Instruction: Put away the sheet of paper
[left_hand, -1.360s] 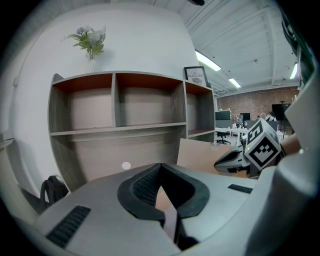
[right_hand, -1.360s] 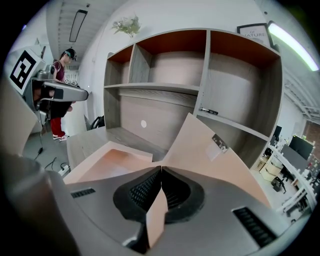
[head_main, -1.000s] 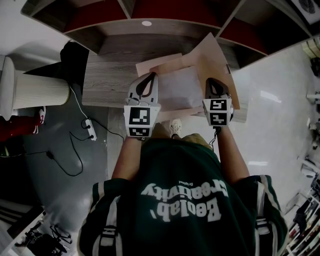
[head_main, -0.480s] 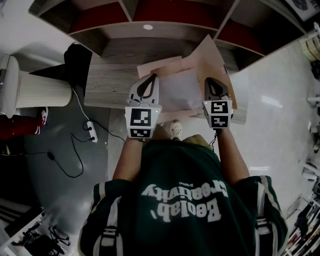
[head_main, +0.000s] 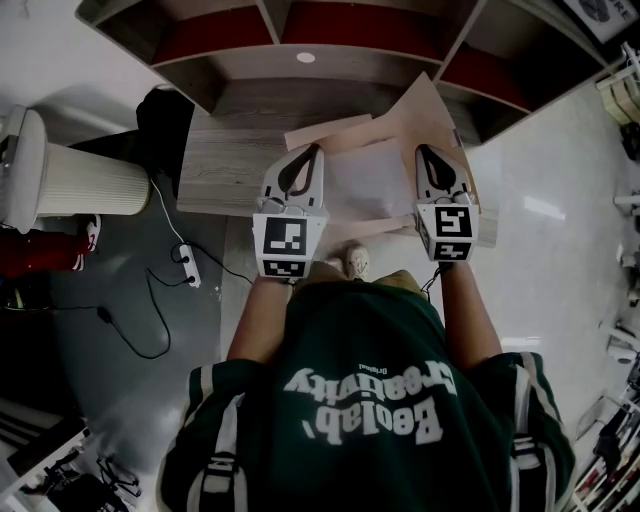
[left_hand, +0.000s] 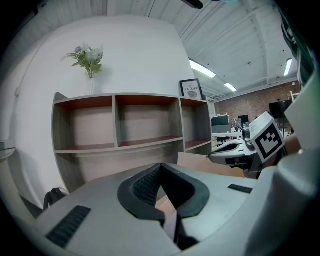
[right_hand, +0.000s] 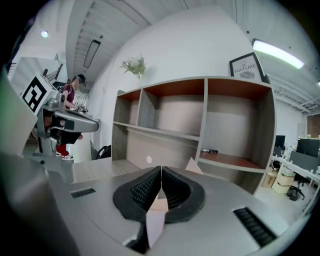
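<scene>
Shelf unit (head_main: 350, 58): open compartments with red-brown floors, standing along the far edge of the table; a small dark object lies in the right compartment, too small to name
Table (head_main: 225, 165): grey wood-grain top, just in front of the shelf unit
White ribbed cylinder (head_main: 90, 180): on the floor left of the table, well apart from the paper
Tan sheets (head_main: 425, 110): overlapping on the table's right part; one corner reaches toward the shelf unit
Sheet of paper (head_main: 365, 185): pale, spread over the tan sheets between the two grippers; pinched at its left and right edges; whether it touches the tan sheets cannot be told
Left gripper (head_main: 312, 155): jaws closed together on the paper's left edge
Right gripper (head_main: 425, 155): jaws closed, a strip of the paper clamped between the pads
Power strip (head_main: 185, 272): on the grey floor, cable trailing
</scene>
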